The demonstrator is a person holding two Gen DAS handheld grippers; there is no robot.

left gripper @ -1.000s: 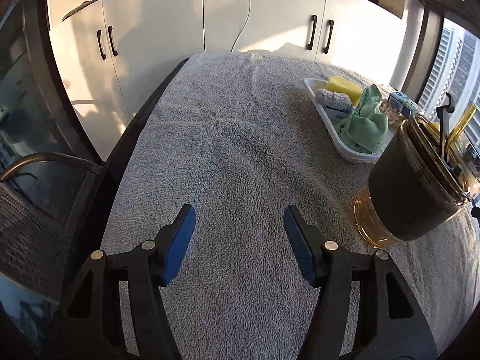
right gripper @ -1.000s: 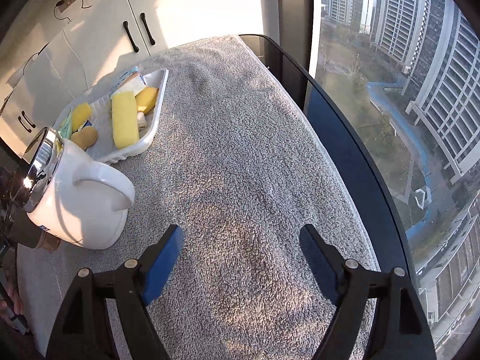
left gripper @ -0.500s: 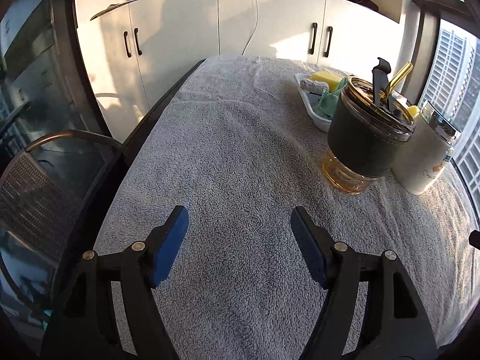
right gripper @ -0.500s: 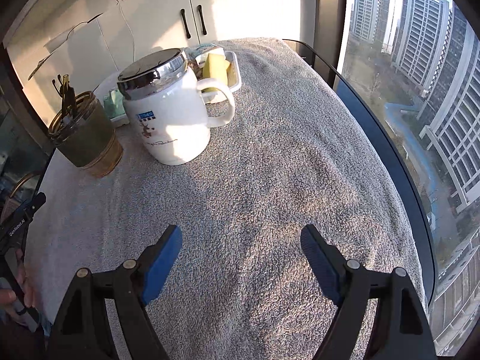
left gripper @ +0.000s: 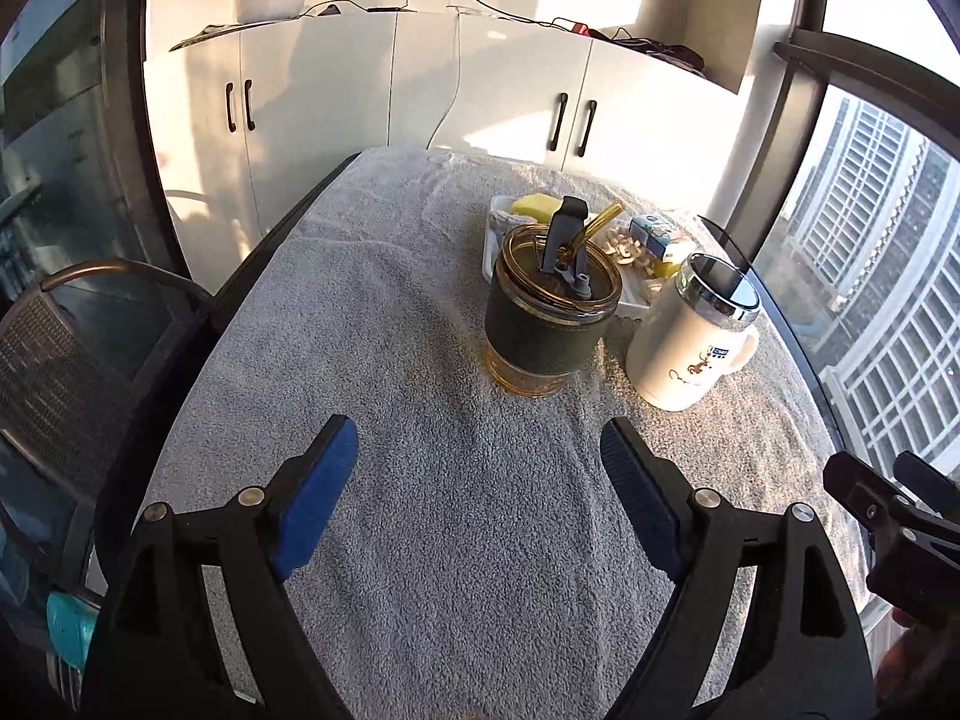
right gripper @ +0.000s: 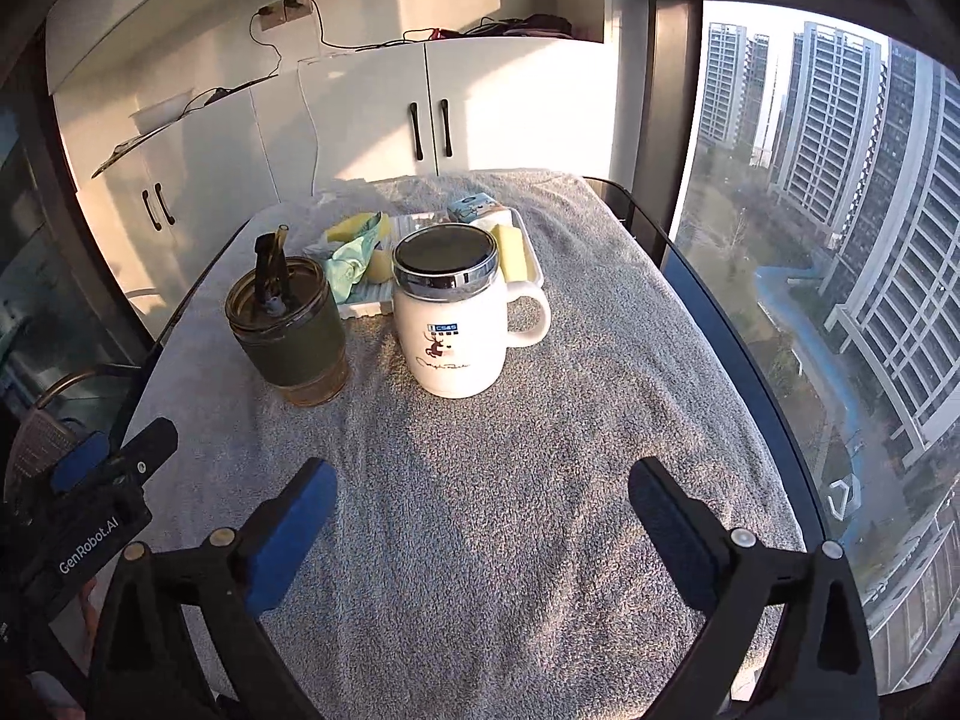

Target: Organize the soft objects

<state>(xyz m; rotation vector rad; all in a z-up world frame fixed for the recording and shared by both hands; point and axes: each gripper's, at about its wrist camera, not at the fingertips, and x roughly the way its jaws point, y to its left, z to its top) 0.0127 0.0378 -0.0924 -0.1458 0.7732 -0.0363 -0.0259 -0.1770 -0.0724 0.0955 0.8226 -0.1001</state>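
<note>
Left claw [left gripper: 480,468], right claw [right gripper: 480,510] both apart (empty); tray [right gripper: 534,258] contents partly hidden.

A towel [right gripper: 480,480] covered the desk [right gripper: 720,324] from edge to edge. Toward the far edge lay a tray [right gripper: 531,252], holding a sponge [right gripper: 513,249], a folded cloth [right gripper: 348,267] and a small carton [right gripper: 474,204] at its far end. Just in front of the tray stood two vessels side by side: a tumbler [right gripper: 291,330] with a straw nearer the left edge, and a lidded mug [right gripper: 450,318] to its right, handle turned toward the right edge. Cabinets [right gripper: 432,114] stood behind the far edge. A window [right gripper: 840,240] ran along the right edge. A chair [left gripper: 66,348] stood off the left edge. Both claws hung over the near part of the towel, left claw [left gripper: 477,471] and right claw [right gripper: 483,501], side by side, each with its jaws spread.
</note>
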